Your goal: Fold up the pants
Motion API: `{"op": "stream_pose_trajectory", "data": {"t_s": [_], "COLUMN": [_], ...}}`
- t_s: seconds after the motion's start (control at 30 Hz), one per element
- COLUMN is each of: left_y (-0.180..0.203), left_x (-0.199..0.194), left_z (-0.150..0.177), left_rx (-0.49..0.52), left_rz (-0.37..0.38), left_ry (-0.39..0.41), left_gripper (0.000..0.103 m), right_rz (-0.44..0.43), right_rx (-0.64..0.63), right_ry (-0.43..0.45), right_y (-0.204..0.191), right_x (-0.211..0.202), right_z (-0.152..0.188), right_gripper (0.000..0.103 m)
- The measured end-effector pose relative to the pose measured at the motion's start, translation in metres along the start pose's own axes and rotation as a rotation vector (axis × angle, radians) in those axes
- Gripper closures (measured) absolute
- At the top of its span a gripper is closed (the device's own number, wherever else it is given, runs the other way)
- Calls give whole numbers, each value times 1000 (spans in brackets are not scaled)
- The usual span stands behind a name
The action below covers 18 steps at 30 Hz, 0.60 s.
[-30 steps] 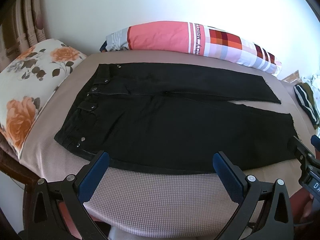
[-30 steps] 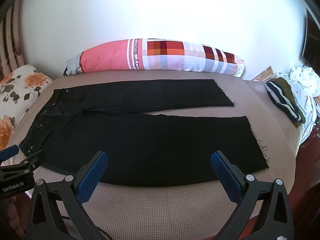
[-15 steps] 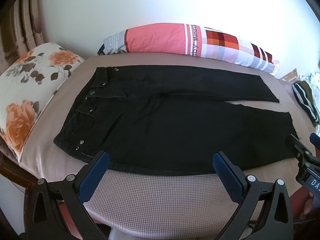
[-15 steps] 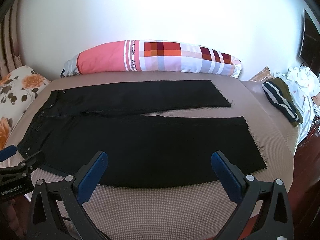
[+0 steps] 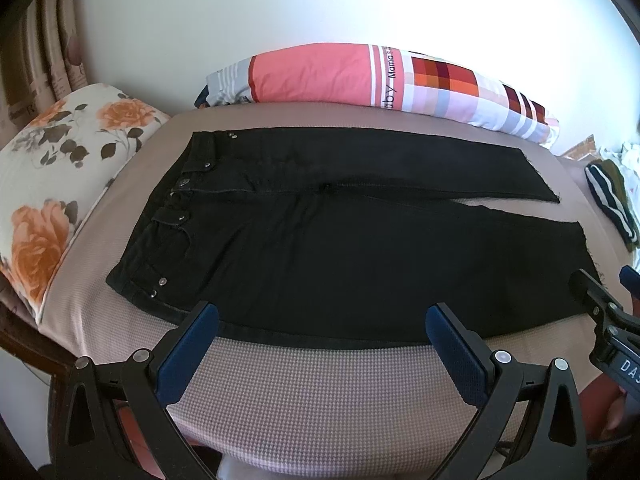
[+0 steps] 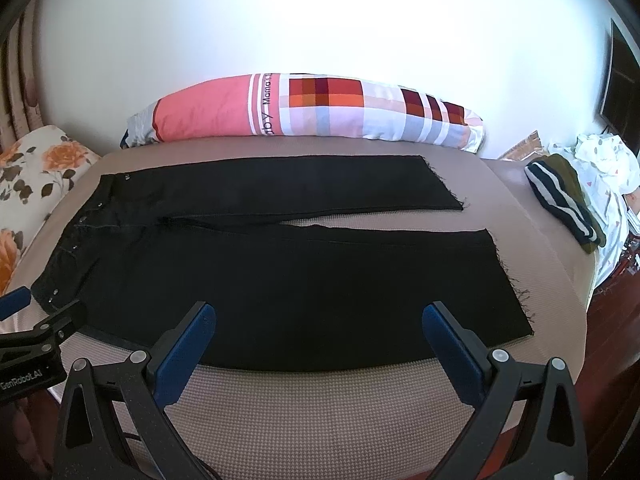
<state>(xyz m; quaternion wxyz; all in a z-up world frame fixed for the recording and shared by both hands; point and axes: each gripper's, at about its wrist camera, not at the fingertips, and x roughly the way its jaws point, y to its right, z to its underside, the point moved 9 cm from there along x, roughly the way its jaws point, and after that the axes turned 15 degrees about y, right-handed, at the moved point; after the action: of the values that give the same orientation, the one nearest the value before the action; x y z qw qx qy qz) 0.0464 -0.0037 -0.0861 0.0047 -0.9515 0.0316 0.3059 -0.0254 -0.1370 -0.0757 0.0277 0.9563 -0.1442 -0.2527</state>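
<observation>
Pants [image 5: 340,248] of black denim lie spread flat on a bed [image 5: 320,392], waistband toward the left tool's side and frayed hems toward the right tool's side, both legs stretched out side by side with a narrow wedge of bedcover showing between them near the hems. Metal buttons and rivets dot the waistband, ahead and to the left of the left tool [image 5: 322,330]. That tool hovers at the near edge of the garment with its blue-padded fingers [image 5: 188,344] spread wide apart, gripping nothing, their tips just over the lower seam. The right tool [image 6: 320,330] hangs likewise over the near leg [image 6: 320,292], its fingers [image 6: 452,344] also held well apart and empty. Each tool appears at the margin of the other's view.

Beyond the pants, ahead of both tools, a long bolster pillow [image 6: 312,112] in pink and checked colours rests against the white wall [image 6: 320,32]. A floral pillow [image 5: 52,184] with orange roses sits off to the left of the left tool, beside the waistband. To the right of the right tool, past the hems, a striped dark garment [image 6: 564,204] lies at the bed's edge, next to a crumpled white cloth [image 6: 604,164].
</observation>
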Motion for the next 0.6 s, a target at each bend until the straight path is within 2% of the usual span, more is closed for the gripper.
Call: {"op": "stream_pose_trajectory", "data": {"t_s": [0.6], "left_y": [1], "left_x": [1], "left_z": [-1], "left_rx": [-1], "left_rz": [-4], "left_ry": [0], "left_gripper": [0], "right_rz": [-6], "right_rx": [-1], "right_ry": [-2], "right_y": [0], "right_x": [2], "right_z": [-3], "right_gripper": [0]}}
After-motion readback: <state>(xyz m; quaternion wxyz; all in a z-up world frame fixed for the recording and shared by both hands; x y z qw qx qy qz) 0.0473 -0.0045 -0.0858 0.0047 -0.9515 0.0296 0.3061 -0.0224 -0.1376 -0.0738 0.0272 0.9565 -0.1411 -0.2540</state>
